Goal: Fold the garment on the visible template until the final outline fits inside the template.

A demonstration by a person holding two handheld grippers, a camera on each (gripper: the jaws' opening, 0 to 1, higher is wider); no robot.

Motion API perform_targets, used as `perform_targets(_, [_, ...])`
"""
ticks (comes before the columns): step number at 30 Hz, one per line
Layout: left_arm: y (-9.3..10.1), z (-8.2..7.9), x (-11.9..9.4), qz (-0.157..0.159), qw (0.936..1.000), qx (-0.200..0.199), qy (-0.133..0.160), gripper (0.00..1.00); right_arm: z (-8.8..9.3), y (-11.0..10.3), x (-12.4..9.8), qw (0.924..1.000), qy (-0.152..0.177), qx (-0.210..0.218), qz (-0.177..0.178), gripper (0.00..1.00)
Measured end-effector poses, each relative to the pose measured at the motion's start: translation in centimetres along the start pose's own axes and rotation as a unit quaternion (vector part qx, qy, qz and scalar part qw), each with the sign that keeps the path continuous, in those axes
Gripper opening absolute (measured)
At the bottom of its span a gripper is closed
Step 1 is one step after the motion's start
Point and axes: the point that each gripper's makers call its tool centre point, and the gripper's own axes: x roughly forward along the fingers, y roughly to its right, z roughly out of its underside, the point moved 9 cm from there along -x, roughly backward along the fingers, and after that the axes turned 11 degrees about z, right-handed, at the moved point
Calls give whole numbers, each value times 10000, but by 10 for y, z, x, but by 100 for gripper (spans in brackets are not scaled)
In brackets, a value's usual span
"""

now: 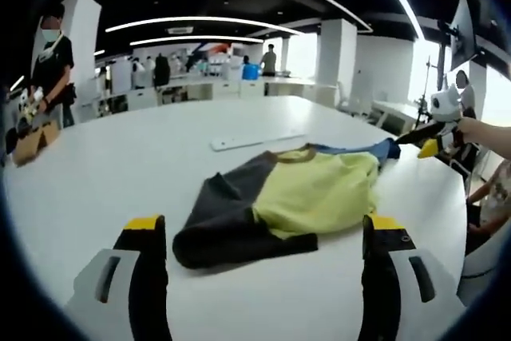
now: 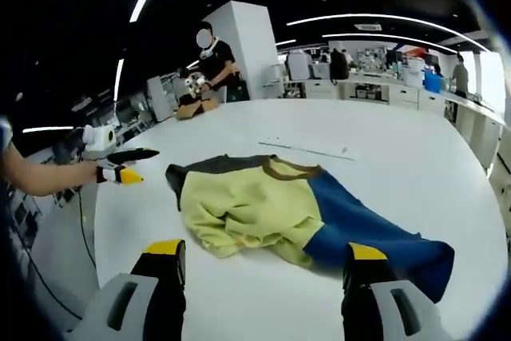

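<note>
White table (image 1: 104, 173) is carrying the rumpled colour-block sweatshirt (image 1: 287, 201), long axis running grey sleeve to blue sleeve between the two, right gripper (image 2: 263, 277) sitting nearer, left gripper (image 1: 267, 257) further, both hanging wide and empty.

I am working in a large open-plan lab or office hall: long curved strip lights (image 1: 200, 21) are glowing on a dark ceiling, white square pillars (image 1: 337, 57) are standing among cluttered white desks (image 2: 375, 85), and my wide white round-edged bench (image 1: 120, 165) is spreading ahead.
</note>
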Motion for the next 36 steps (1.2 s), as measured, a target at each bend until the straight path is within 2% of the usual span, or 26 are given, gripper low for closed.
perform_targets(9, [18, 7, -10, 111, 9999, 54, -96, 99, 4, -29, 16, 9992, -21, -151, -358, 74])
perform_targets(19, [44, 11, -19, 377, 9991, 121, -137, 99, 6, -68, 38, 9951, -37, -755, -630, 65])
perform_targets(24, [52, 14, -22, 429, 9989, 81, -141, 95, 9, -78, 50, 9944, -71, -747, -748, 59])
perform_targets(36, [66, 27, -29, 560, 9981, 35, -236, 91, 15, -91, 79, 9908, -137, -1219, -581, 37])
